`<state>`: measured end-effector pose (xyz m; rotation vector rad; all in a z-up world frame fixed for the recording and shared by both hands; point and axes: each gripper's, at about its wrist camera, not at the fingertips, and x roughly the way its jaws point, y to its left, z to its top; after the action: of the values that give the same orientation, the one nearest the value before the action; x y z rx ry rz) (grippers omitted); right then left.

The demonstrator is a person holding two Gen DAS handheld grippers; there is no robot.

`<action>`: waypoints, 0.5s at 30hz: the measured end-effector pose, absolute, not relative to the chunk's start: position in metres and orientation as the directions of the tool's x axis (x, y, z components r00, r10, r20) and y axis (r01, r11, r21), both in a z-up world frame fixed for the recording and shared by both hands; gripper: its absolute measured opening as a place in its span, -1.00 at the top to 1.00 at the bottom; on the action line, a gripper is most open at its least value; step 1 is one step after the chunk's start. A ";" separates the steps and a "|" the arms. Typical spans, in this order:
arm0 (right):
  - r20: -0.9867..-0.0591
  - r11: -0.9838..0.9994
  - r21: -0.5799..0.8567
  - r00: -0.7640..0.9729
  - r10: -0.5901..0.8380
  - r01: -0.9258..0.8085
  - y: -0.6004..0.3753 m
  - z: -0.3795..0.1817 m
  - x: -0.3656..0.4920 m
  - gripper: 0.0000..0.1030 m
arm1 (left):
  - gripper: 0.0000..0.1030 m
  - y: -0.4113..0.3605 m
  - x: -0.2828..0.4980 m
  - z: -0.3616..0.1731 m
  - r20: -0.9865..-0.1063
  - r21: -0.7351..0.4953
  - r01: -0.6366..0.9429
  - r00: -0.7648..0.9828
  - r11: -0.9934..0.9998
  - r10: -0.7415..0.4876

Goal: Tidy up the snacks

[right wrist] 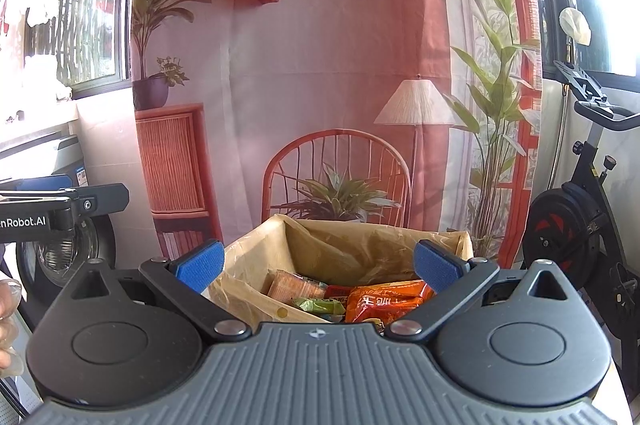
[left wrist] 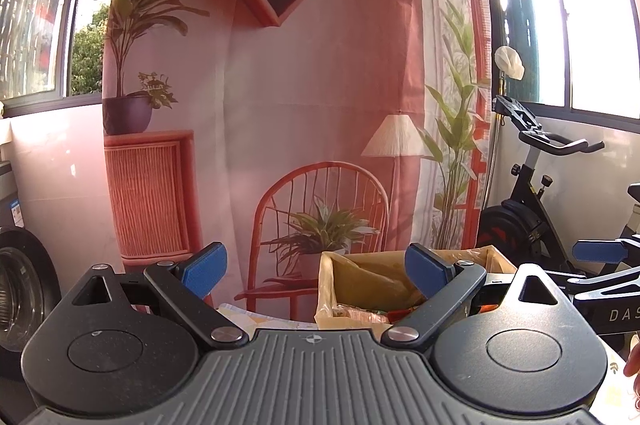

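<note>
A box lined with a yellowish plastic bag (right wrist: 360, 245) stands in front of my right gripper (right wrist: 318, 265). Inside lie several snack packs: an orange packet (right wrist: 384, 301), a green one (right wrist: 316, 305) and a tan cracker pack (right wrist: 296, 285). My right gripper is open and empty, its blue pads (right wrist: 200, 265) above the box's near rim. My left gripper (left wrist: 316, 271) is open and empty, to the left of the same box (left wrist: 360, 281), whose snacks (left wrist: 360, 314) barely show. The right gripper's blue pad (left wrist: 596, 251) shows at the left view's right edge.
A printed backdrop (right wrist: 320, 85) with chair and plants hangs behind the box. An exercise bike (right wrist: 580, 217) stands at the right. A washing machine (left wrist: 20, 285) stands at the left. A patterned tablecloth (left wrist: 256, 319) lies under the box.
</note>
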<state>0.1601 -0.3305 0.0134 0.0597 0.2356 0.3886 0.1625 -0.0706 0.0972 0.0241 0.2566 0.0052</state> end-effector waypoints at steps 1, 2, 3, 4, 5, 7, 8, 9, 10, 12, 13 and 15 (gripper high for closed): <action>-0.216 0.925 0.104 0.899 0.381 -0.366 -0.331 0.013 0.159 -0.99 | -0.88 -0.070 0.162 0.097 -0.253 0.024 -0.002 0.967 1.000 0.008; -0.216 0.925 0.105 0.899 0.380 -0.365 -0.332 0.013 0.159 -0.99 | -0.88 -0.070 0.162 0.097 -0.254 0.024 0.000 0.967 1.000 0.006; -0.217 0.925 0.106 0.899 0.379 -0.365 -0.332 0.013 0.158 -0.99 | -0.88 -0.070 0.162 0.097 -0.254 0.023 0.001 0.967 1.000 0.005; -0.217 0.925 0.106 0.899 0.379 -0.364 -0.332 0.012 0.157 -0.99 | -0.88 -0.070 0.161 0.097 -0.255 0.021 0.001 0.967 1.000 0.004; -0.218 0.925 0.107 0.900 0.378 -0.363 -0.333 0.013 0.158 -0.99 | -0.88 -0.070 0.161 0.097 -0.255 0.021 0.002 0.967 1.000 0.003; -0.219 0.925 0.107 0.899 0.379 -0.363 -0.334 0.013 0.158 -0.99 | -0.88 -0.070 0.161 0.097 -0.255 0.020 0.001 0.967 1.000 0.004; -0.219 0.926 0.107 0.899 0.378 -0.363 -0.334 0.013 0.158 -0.99 | -0.88 -0.070 0.161 0.097 -0.255 0.019 0.001 0.967 1.000 0.004; -0.219 0.926 0.107 0.900 0.377 -0.362 -0.334 0.013 0.158 -0.99 | -0.88 -0.070 0.161 0.096 -0.255 0.018 0.002 0.967 1.000 0.002; -0.219 0.926 0.108 0.900 0.377 -0.362 -0.334 0.013 0.158 -0.99 | -0.88 -0.070 0.161 0.096 -0.255 0.017 0.002 0.967 1.000 0.002; -0.219 0.926 0.108 0.900 0.378 -0.362 -0.334 0.013 0.158 -0.99 | -0.88 -0.070 0.159 0.096 -0.253 0.018 0.003 0.967 1.000 0.001; -0.219 0.926 0.108 0.900 0.378 -0.362 -0.334 0.013 0.158 -0.99 | -0.88 -0.070 0.159 0.096 -0.253 0.018 0.003 0.968 1.000 0.002; -0.220 0.926 0.108 0.899 0.378 -0.363 -0.334 0.013 0.158 -0.99 | -0.88 -0.069 0.158 0.096 -0.252 0.017 0.004 0.968 1.000 0.001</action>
<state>0.1582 -0.3342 0.0129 0.0647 0.2400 0.3838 0.1580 -0.0694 0.0956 0.0177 0.2546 -0.0015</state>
